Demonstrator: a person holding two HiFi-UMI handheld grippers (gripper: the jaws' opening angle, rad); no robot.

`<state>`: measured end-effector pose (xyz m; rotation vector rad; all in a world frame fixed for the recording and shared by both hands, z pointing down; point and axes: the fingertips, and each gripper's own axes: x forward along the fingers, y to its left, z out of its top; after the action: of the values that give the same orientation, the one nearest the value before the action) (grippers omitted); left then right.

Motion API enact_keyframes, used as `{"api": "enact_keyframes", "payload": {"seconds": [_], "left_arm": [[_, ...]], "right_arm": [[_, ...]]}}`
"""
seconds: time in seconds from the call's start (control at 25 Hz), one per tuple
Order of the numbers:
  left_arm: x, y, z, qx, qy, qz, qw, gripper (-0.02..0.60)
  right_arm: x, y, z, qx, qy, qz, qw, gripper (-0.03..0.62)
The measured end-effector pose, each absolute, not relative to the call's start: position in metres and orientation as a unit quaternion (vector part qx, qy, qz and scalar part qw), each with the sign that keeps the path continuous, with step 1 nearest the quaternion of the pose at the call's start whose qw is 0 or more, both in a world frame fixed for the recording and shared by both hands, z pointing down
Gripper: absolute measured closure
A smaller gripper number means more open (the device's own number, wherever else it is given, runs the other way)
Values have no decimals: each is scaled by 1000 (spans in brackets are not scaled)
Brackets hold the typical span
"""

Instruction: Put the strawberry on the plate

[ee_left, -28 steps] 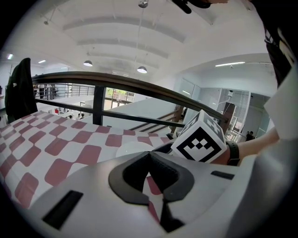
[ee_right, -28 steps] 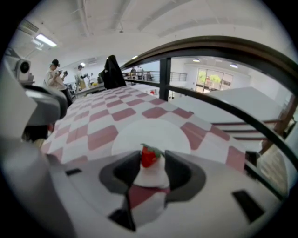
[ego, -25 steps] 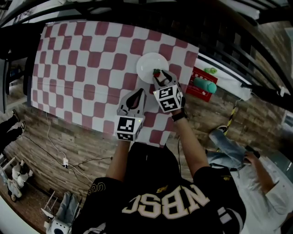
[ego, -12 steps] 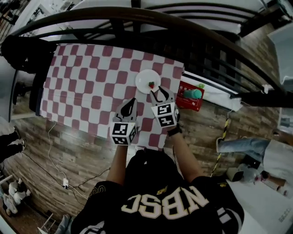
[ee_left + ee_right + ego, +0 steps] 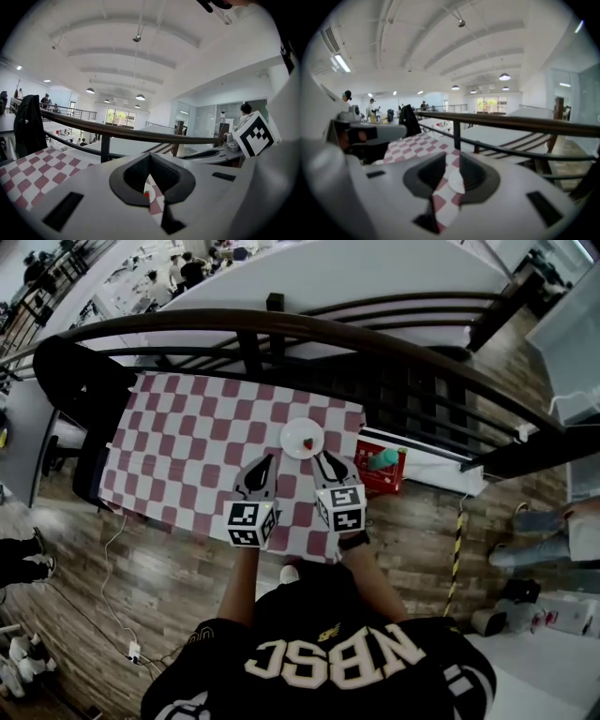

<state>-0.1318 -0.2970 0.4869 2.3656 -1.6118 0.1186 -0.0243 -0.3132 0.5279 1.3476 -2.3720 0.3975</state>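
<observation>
Strawberry (image 5: pixel 307 443) sits on the plate (image 5: pixel 292 433) — right gripper (image 5: pixel 326 459) empty, jaws just narrowing, left gripper (image 5: pixel 265 463) pinched shut — only a jolted table (image 5: pixel 187 432) could roll it off.

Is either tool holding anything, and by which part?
Nothing is held. The right tool, its jaws just closing, and the shut left tool are empty; the red strawberry lies on the round white plate.

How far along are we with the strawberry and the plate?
Done: the strawberry lies on the white plate. In hand: nothing; the right tongs have just been closing with nothing between them, and the left tongs are shut and empty. Left: nothing that shows.
</observation>
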Motion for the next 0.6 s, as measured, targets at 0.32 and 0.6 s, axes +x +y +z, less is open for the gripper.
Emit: {"api": "enact_keyframes", "payload": {"seconds": [0.32, 0.6], "left_arm": [[-121, -287, 443, 835, -541, 13, 93, 572], [-113, -282, 429, 844, -532, 6, 69, 572]], "right_arm": [[-34, -292, 465, 497, -852, 101, 131, 565], [-41, -287, 437, 503, -857, 75, 86, 576]]}}
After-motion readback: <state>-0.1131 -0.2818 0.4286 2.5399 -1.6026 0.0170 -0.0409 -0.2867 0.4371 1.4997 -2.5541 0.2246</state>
